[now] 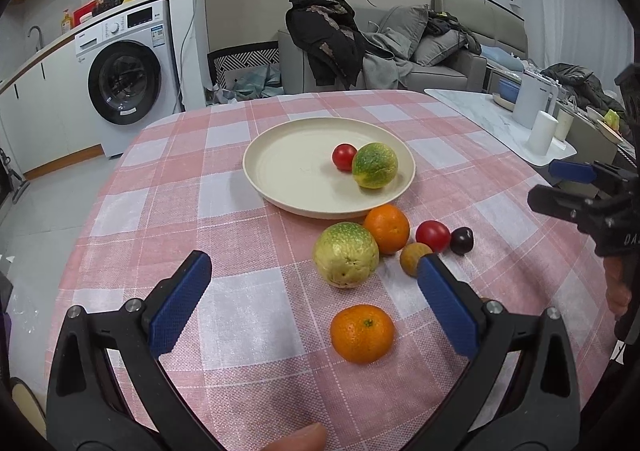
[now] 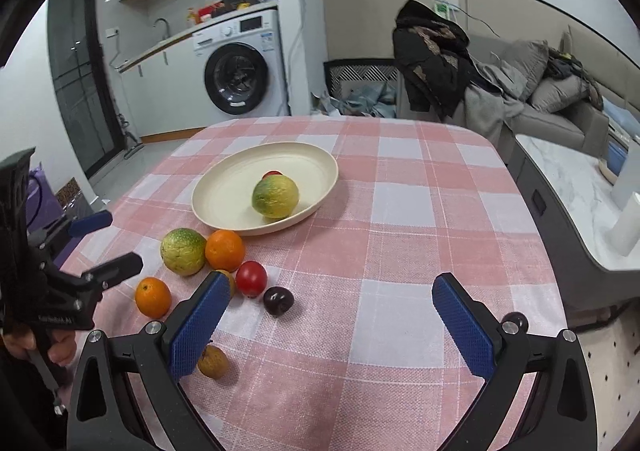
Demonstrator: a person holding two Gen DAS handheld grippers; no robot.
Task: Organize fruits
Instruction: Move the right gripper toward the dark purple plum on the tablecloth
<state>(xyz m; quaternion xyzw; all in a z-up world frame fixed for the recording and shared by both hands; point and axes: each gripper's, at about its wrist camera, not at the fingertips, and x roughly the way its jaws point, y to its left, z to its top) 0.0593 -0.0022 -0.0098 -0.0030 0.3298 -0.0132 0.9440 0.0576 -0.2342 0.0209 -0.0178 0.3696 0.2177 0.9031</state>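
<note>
A cream plate (image 1: 288, 171) (image 2: 228, 195) on the pink checked tablecloth holds a red tomato (image 1: 344, 156) and a green-yellow fruit (image 1: 375, 165) (image 2: 275, 191). In front of it lie another green-yellow fruit (image 1: 345, 254) (image 2: 183, 251), an orange (image 1: 387, 227) (image 2: 224, 249), a tomato (image 1: 433, 235) (image 2: 251, 278), a dark plum (image 1: 462, 240) (image 2: 278, 300), a brown fruit (image 1: 412, 257) and a near orange (image 1: 362, 333) (image 2: 152, 297). My left gripper (image 1: 316, 271) is open above the near orange. My right gripper (image 2: 330, 289) is open and empty, right of the plum.
A second brown fruit (image 2: 213, 361) lies by my right gripper's left finger. A washing machine (image 1: 128, 75) stands beyond the table's far left. A sofa with clothes (image 1: 380, 47) is behind. A marble side table (image 1: 500, 119) with cups stands to the right.
</note>
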